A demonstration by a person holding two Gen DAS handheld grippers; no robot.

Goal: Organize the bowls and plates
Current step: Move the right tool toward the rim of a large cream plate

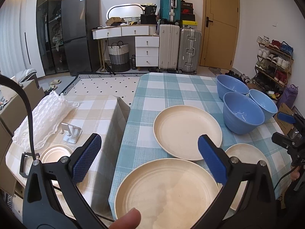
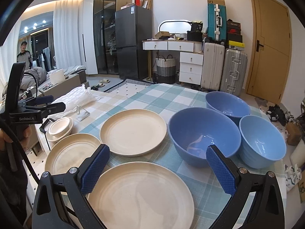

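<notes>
Three cream plates lie on the blue checked tablecloth (image 1: 171, 87). My left gripper (image 1: 149, 137) hangs open above the nearest plate (image 1: 167, 192), with nothing between its fingers. Beyond it is a second plate (image 1: 187, 131), and a third plate (image 1: 246, 152) is partly hidden behind the finger. My right gripper (image 2: 158, 148) is open and empty over that third plate (image 2: 141, 194). Three blue bowls stand upright at the right: a large bowl (image 2: 204, 135), a far bowl (image 2: 226, 105) and a lighter bowl (image 2: 262, 139). Each gripper shows in the other's view: right gripper (image 1: 286, 127), left gripper (image 2: 58, 101).
A beige checked table (image 1: 99, 106) adjoins on the left, bearing a stack of small cream dishes (image 2: 61, 127), a metal phone stand (image 1: 71, 131) and bubble wrap (image 1: 43, 118). A person (image 2: 23, 54) stands far back left. Suitcases, a dresser and a shoe rack line the walls.
</notes>
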